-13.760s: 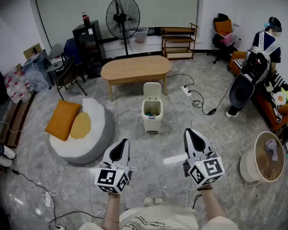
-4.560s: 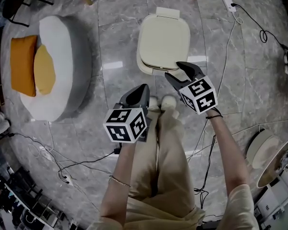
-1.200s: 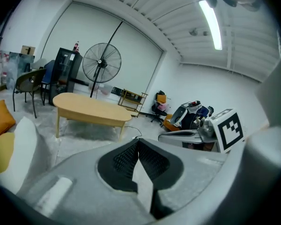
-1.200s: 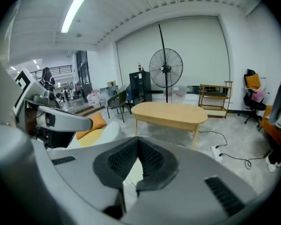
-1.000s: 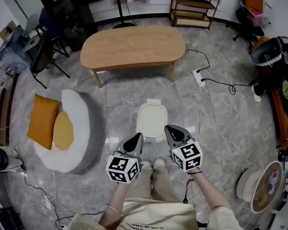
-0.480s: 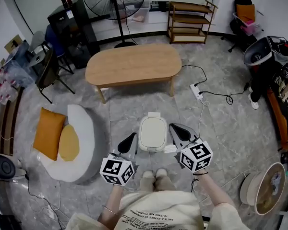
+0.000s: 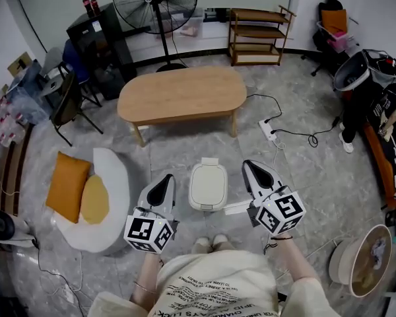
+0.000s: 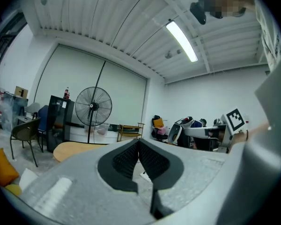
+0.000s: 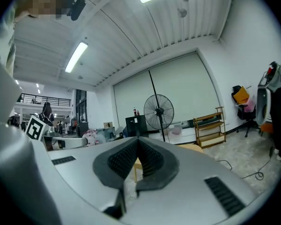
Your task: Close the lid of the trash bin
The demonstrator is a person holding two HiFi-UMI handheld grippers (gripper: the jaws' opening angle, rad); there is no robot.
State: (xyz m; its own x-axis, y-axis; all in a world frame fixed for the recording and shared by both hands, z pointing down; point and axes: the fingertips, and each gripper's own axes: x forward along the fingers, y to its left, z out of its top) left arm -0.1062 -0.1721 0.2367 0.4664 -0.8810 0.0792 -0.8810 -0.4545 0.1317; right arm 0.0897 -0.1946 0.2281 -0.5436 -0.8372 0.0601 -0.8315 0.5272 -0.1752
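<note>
Both my left gripper and right gripper had risen away from the shut bin, and I saw their jaws pressed together, empty.

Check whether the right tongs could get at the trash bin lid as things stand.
Probably yes: the right tongs, shut and empty, hang beside the closed trash bin lid with nothing between them, though the person may need to stoop.

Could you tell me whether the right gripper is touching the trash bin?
Apart. The head view shows bare floor between the right gripper and the bin.
</note>
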